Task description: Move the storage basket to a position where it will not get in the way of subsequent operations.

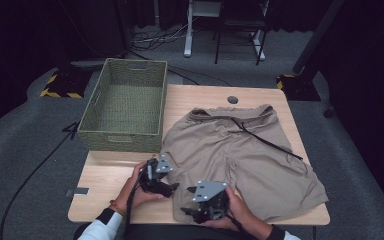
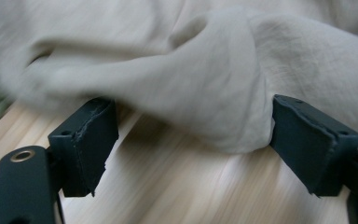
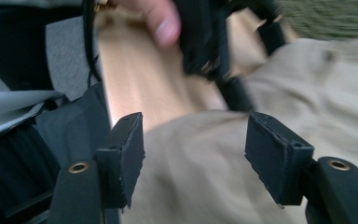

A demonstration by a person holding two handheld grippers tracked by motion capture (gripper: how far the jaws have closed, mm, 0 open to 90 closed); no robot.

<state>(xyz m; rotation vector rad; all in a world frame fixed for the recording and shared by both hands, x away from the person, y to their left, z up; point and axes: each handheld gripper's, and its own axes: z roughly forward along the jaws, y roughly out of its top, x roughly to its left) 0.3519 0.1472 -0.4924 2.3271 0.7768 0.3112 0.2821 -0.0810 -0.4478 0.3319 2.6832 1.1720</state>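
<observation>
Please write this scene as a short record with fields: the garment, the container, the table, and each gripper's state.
garment: khaki shorts, spread flat, black drawstring lying across them
container: woven green basket, nothing in it, beside the shorts
table: light wooden table
left gripper: open, a fold of the shorts' edge between its jaws, pads not pressing
right gripper: open, over the shorts' near hem

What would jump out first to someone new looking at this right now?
The tan shorts spread flat across the table's right half, black drawstring trailing over them. Beside them, at the back left, stands an empty green woven basket. Both the left gripper and right gripper sit open at the shorts' near hem.
</observation>
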